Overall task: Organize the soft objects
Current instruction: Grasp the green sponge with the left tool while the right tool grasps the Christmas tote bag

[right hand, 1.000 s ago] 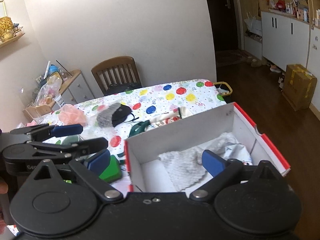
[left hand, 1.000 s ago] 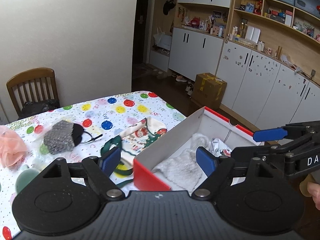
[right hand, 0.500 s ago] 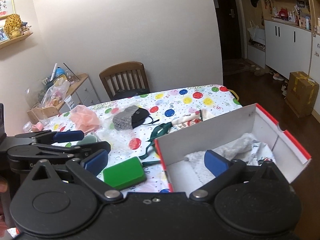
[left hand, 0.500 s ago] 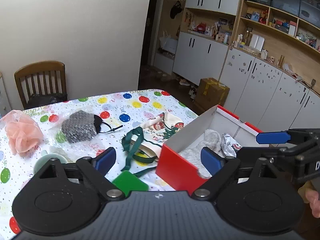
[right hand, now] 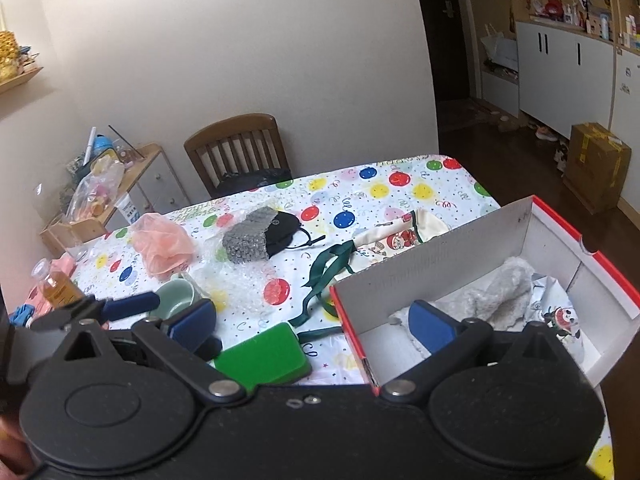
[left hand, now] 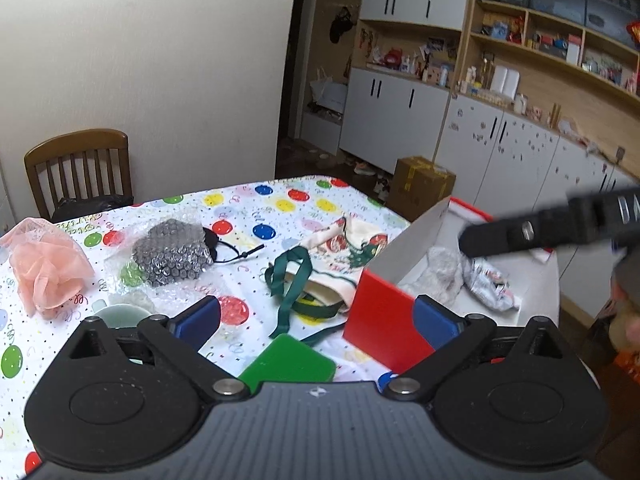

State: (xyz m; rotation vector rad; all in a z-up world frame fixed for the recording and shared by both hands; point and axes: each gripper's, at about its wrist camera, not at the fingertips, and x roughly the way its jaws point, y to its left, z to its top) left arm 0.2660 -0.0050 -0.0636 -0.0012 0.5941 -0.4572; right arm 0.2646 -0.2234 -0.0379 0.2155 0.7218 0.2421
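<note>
A red and white cardboard box [left hand: 384,332] [right hand: 440,256] stands at the table's right end. It holds a grey fluffy cloth [right hand: 500,296] [left hand: 440,268] and a printed cloth [right hand: 560,316] [left hand: 484,280]. On the table lie a cream Christmas bag with green straps [left hand: 340,248] [right hand: 384,240], a black pouch in bubble wrap [left hand: 172,252] [right hand: 256,236] and a pink mesh puff [left hand: 44,264] [right hand: 164,244]. My left gripper [left hand: 316,316] is open and empty above the near table edge. My right gripper [right hand: 312,320] is open and empty, its right finger over the box.
A green flat pad [left hand: 288,360] [right hand: 264,356] and a pale green cup [right hand: 180,304] [left hand: 120,316] lie near the front. A bottle of amber liquid [right hand: 56,288] stands at the left. A wooden chair [left hand: 80,168] is behind the table.
Both grippers have pulled back and up from the box, so more of the table shows. The right gripper's arm now blurs across the left wrist view above the box.
</note>
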